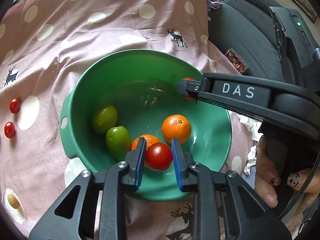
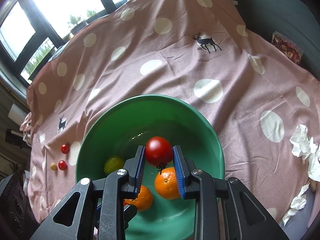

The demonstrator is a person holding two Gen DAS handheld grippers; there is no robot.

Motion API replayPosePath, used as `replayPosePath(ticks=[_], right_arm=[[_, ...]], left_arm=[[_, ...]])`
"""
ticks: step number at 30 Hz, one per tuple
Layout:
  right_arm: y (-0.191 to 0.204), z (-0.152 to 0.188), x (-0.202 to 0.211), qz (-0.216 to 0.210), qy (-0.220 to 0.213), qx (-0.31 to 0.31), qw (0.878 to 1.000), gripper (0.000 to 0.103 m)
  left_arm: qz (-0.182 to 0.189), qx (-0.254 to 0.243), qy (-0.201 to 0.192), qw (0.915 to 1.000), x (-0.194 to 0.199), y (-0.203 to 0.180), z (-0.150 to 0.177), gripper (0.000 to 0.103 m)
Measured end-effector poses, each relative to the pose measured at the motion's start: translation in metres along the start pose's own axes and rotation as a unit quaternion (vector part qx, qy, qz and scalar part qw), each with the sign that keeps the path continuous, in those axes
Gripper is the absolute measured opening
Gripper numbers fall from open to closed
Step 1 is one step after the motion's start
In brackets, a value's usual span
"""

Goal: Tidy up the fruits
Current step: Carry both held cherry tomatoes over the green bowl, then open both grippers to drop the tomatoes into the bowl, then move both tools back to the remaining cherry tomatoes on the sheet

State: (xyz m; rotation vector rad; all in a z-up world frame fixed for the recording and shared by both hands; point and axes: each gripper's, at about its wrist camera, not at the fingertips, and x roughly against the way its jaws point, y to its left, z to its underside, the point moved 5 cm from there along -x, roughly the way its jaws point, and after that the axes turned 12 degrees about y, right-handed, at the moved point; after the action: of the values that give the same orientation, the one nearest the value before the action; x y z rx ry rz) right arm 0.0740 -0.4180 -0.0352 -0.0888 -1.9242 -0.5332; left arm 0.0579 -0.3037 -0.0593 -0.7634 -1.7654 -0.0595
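Each gripper, left gripper point(image 1: 158, 156) and right gripper point(image 2: 159, 161), clenches a cherry tomato point(image 1: 158, 156) above the green bowl point(image 1: 68, 108) at frame centre. Released from this height, either tomato could bounce off the oranges point(image 1: 176, 129) and bruise.

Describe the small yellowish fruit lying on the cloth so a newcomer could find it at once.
Start at the green bowl on the pink spotted cloth, then look just left of it. Two cherry tomatoes lie there; the yellowish fruit sits beside the nearer one, the only pale, tan thing among red ones.
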Motion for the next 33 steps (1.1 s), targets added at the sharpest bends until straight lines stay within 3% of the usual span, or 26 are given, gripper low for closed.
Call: replayPosePath(ticks=[8,10,11,12,14,18,22,25,29,31,33], right_arm=[[-0.002,-0.001,0.0,0.004,0.0,-0.003,1.0,0.03],[-0.002,-0.001,-0.001,-0.006,0.001,-0.006,1.0,0.03],[-0.002,-0.001,-0.001,-0.008,0.002,-0.007,1.0,0.03],[-0.003,-0.001,-0.001,-0.008,0.002,-0.007,1.0,0.032],[-0.003,-0.001,0.0,-0.005,-0.001,-0.008,1.0,0.042],[-0.001,-0.001,0.007,-0.01,-0.012,-0.009,1.0,0.045],[0.003,0.0,0.013,-0.006,-0.024,-0.004,1.0,0.057],[0.008,0.0,0.016,-0.003,-0.029,0.001,1.0,0.057],[0.015,0.0,0.021,0.001,-0.042,0.005,0.999,0.065],[0.02,0.0,0.024,-0.004,-0.049,0.008,0.999,0.072],[0.025,0.0,0.026,-0.009,-0.055,0.014,0.998,0.073]], left_arm=[[0.011,0.012,-0.002,0.9999,0.002,0.003,-0.001,0.027],[0.016,0.014,-0.009,0.9997,0.006,0.004,-0.001,0.035],[0.016,0.014,-0.013,0.9997,0.008,0.004,-0.001,0.046],[0.014,0.014,-0.018,0.9996,0.011,0.004,-0.001,0.05],[0.011,0.016,-0.029,0.9994,0.019,0.006,-0.001,0.054],[0.006,0.027,-0.048,0.9985,0.037,0.017,0.001,0.056],[-0.011,0.051,-0.071,0.9961,0.062,0.041,0.005,0.063],[-0.035,0.07,-0.089,0.993,0.082,0.063,0.011,0.068],[-0.067,0.101,-0.106,0.9869,0.111,0.101,0.019,0.071],[-0.093,0.123,-0.118,0.9809,0.127,0.126,0.023,0.08],[-0.127,0.159,-0.14,0.969,0.146,0.154,0.029,0.086]])
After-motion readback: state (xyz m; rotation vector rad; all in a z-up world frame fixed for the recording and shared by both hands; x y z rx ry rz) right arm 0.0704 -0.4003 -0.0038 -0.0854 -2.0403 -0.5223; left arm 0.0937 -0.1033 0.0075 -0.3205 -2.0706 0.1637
